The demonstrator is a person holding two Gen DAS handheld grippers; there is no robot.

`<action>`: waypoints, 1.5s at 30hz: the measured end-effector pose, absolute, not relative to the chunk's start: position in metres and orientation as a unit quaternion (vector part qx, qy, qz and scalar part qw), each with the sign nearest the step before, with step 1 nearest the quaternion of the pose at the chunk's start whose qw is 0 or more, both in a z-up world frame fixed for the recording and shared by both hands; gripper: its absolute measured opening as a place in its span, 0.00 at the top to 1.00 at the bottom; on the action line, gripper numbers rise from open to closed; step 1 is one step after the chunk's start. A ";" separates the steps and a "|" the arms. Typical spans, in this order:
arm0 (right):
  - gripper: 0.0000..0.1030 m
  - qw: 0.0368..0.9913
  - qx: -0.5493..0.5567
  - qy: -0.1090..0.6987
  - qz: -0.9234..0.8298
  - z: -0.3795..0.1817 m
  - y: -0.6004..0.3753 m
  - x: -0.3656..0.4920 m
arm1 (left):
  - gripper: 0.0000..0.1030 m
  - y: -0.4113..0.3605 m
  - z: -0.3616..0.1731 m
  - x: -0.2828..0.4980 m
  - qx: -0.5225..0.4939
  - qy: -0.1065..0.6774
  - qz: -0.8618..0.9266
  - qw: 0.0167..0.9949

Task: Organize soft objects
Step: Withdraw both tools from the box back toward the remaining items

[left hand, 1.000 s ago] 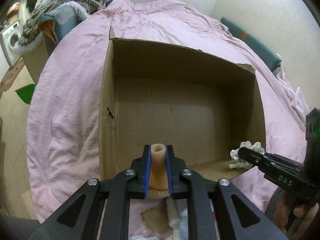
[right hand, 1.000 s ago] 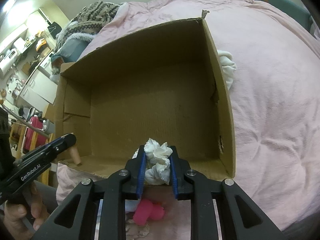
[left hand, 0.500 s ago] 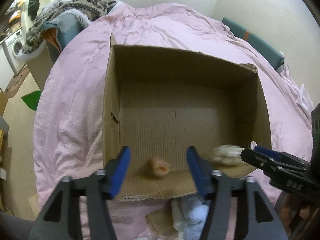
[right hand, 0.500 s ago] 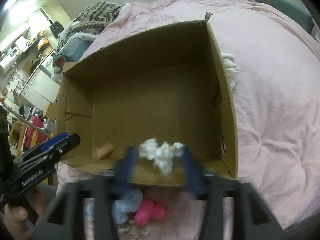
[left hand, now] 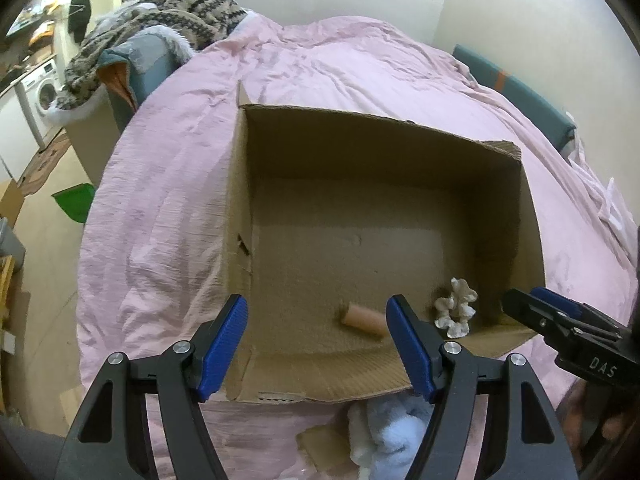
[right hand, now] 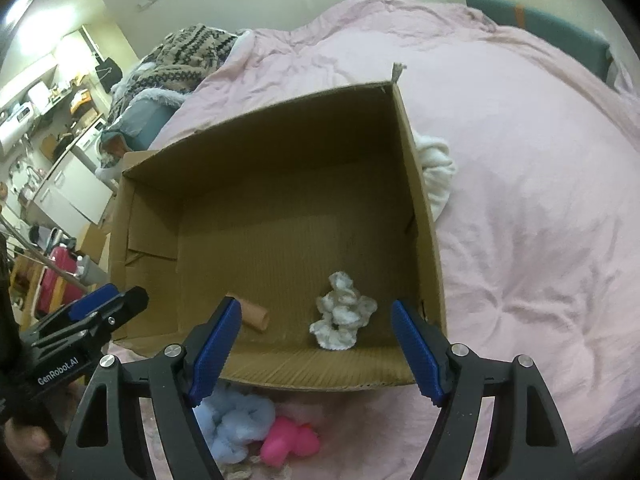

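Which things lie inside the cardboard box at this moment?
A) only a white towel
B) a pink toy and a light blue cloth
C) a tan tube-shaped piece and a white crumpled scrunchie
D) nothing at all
C: the tan tube-shaped piece and the white crumpled scrunchie both rest on the floor of the cardboard box, near its front edge, apart from each other.

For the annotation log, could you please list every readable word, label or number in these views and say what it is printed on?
"DAS": white letters on the black body of the right tongs, seen from the left wrist camera.
"GenRobot.AI": white lettering on the black body of the left tongs, seen from the right wrist camera.
The cardboard box shows no readable print.
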State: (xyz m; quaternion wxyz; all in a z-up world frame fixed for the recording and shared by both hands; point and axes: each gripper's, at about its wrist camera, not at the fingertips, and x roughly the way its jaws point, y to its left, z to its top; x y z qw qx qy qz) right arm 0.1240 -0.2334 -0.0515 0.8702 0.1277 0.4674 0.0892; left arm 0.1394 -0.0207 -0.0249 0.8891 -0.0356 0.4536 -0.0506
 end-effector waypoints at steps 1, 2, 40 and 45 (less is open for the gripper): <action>0.21 0.870 0.128 0.468 0.087 -0.051 -0.234 0.124 | 0.33 -0.020 -0.024 0.139 -0.037 0.452 -0.048 0.890; 0.21 0.871 0.128 0.467 0.083 -0.050 -0.235 0.124 | 0.33 -0.019 -0.023 0.139 -0.039 0.451 -0.049 0.890; 0.05 0.889 0.079 0.442 0.094 -0.023 -0.218 0.061 | 0.30 0.000 0.003 0.067 -0.009 0.451 -0.023 0.892; 0.05 0.887 0.092 0.443 0.093 -0.023 -0.220 0.047 | 0.30 0.014 -0.001 0.058 -0.024 0.466 -0.008 0.884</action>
